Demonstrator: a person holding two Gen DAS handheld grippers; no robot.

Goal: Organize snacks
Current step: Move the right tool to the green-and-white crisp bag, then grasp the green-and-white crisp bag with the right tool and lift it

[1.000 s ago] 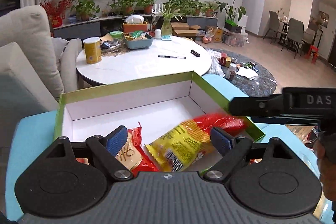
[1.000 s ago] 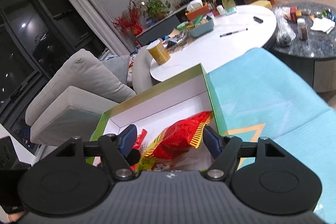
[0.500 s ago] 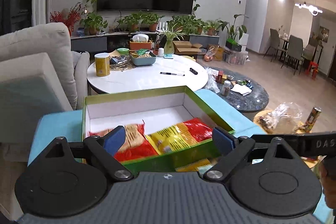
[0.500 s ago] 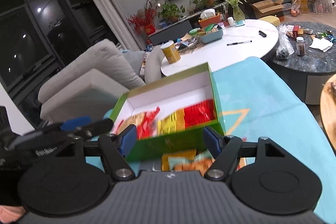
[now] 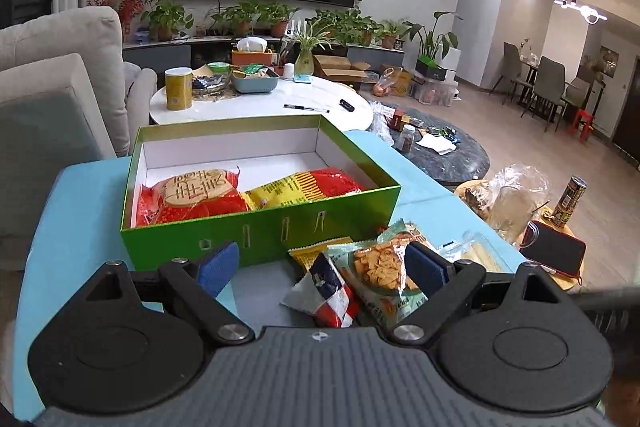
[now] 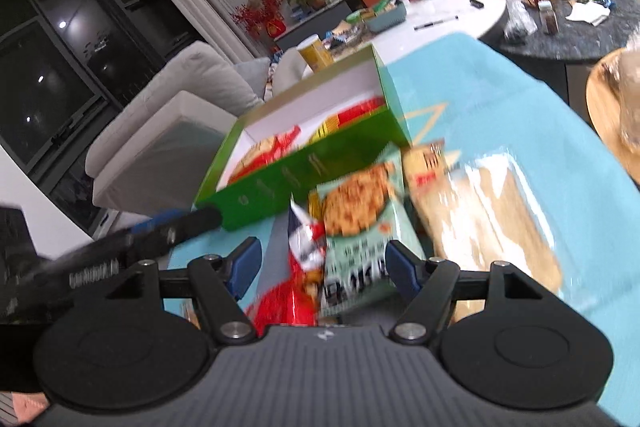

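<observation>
Two packets boxed, a small pile still waiting on the blue tabletop

The green box (image 5: 260, 227) sits open on the tabletop (image 5: 80, 235) with two snacks already inside: a red rice-cracker packet (image 5: 192, 197) at its left and a yellow-and-red packet (image 5: 308, 187) beside it, the back half of the box bare. Just outside its near wall lie the packets left to sort: a pale-green cracker bag (image 5: 380, 267), a red, white and blue packet (image 5: 328, 291), a yellow packet (image 5: 320, 253) partly under them, and a clear-wrapped wafer pack (image 6: 492, 219) to the right. The left gripper (image 5: 320, 267) hangs over this pile, jaws wide apart and empty; the right gripper (image 6: 320, 263), blurred, also stands apart, gripping nothing, straddling the cracker bag. By this showing, the job looks under halfway done.
</observation>
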